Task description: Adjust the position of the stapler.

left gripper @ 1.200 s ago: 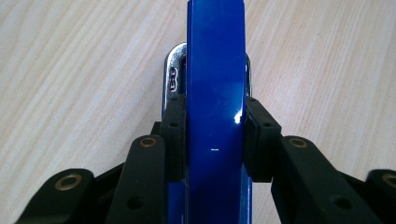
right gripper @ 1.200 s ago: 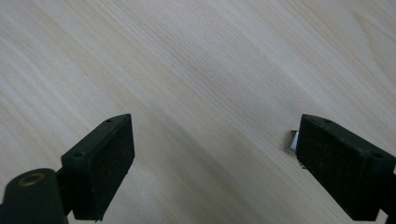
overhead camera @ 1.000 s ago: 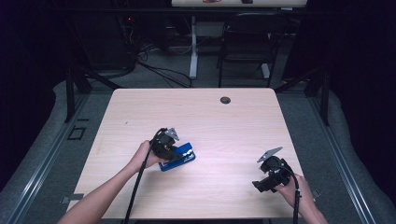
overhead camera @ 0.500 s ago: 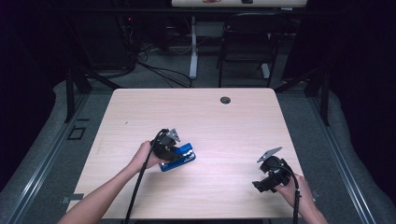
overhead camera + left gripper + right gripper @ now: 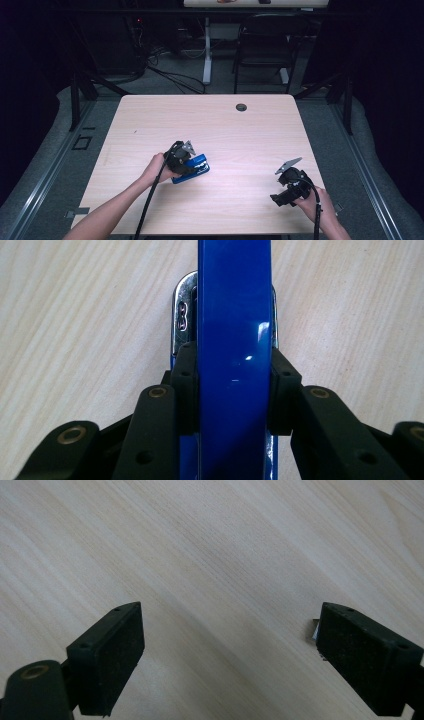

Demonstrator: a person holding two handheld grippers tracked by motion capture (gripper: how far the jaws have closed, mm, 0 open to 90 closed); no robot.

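Between the two black jaws of the left gripper (image 5: pixel 232 390) sits a blue stapler (image 5: pixel 234 330), its glossy top arm running straight away from the camera in the left gripper view. Both pads press against the sides of that arm, so the gripper is clamped on it. Just beyond the jaws, a chrome metal part of the stapler shows on either side of the blue arm, lying against the light wooden table (image 5: pixel 75 315).

From above, the left gripper (image 5: pixel 186 159) is held by the person's left hand (image 5: pixel 156 169) near the middle of the table (image 5: pixel 210 115), and the stapler (image 5: pixel 196 167) lies flat on the wood under and just ahead of it.

Well apart from it, toward the near right corner, the right hand (image 5: pixel 312 202) holds the right gripper (image 5: pixel 281 196). In the right gripper view its jaws stand wide apart over bare wood with nothing between them (image 5: pixel 227 655). A small pale scrap (image 5: pixel 315 629) peeks out beside one jaw; what it is cannot be told.

A small dark round hole (image 5: pixel 241 107) sits near the table's far edge.
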